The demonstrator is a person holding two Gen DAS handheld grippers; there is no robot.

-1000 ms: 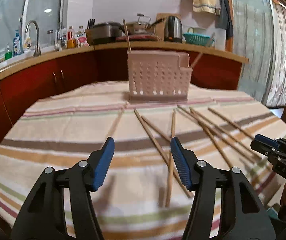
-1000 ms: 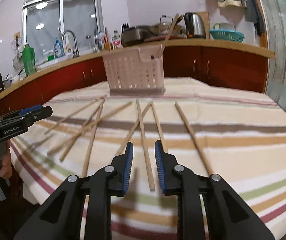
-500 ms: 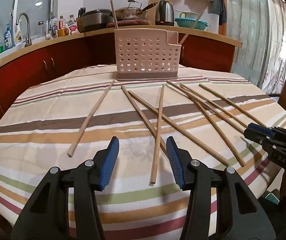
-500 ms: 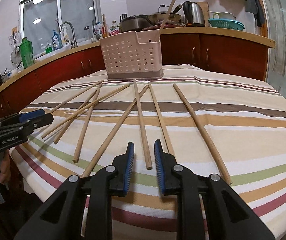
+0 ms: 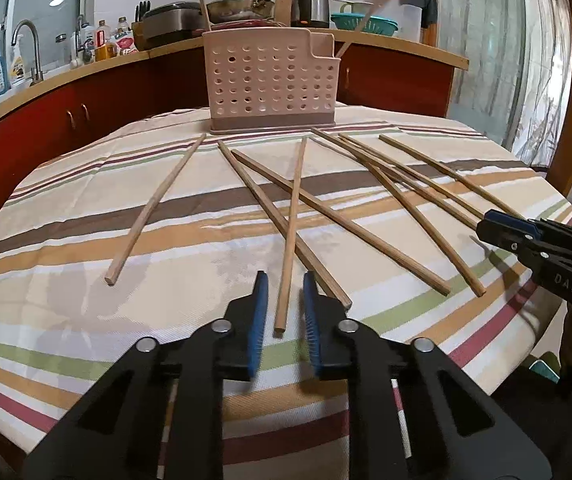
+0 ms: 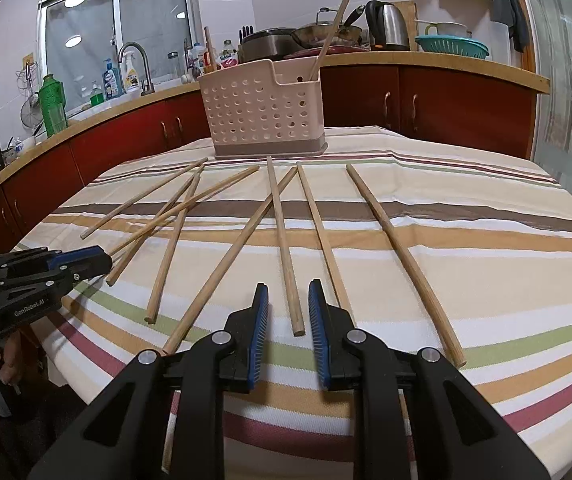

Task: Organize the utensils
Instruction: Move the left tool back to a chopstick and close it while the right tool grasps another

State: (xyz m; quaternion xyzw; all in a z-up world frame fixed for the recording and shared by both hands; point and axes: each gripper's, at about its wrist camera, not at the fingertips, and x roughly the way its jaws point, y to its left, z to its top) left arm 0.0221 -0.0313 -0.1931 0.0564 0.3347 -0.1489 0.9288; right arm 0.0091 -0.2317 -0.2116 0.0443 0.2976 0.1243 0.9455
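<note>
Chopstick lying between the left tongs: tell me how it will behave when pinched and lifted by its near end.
The chopstick looks like straight, thin wood, so probably stiff and light. Gripped at its near tip, the long free end may droop or swing. It looks round, so it could roll on the striped tablecloth if nudged.

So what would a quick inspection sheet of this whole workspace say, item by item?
Surface: striped tablecloth over a table.
Job's things: eight loose chopsticks on the cloth; perforated holder at the far edge, two sticks inside.
Clutter: nothing seen on the table.
Grippers: left claw has just been closing around one chopstick's near end, pads not visibly touching; right claw narrowly open around another's end.
Cables: nothing seen.
Surroundings: kitchen counter, kettle, sink tap, red cabinets.
</note>
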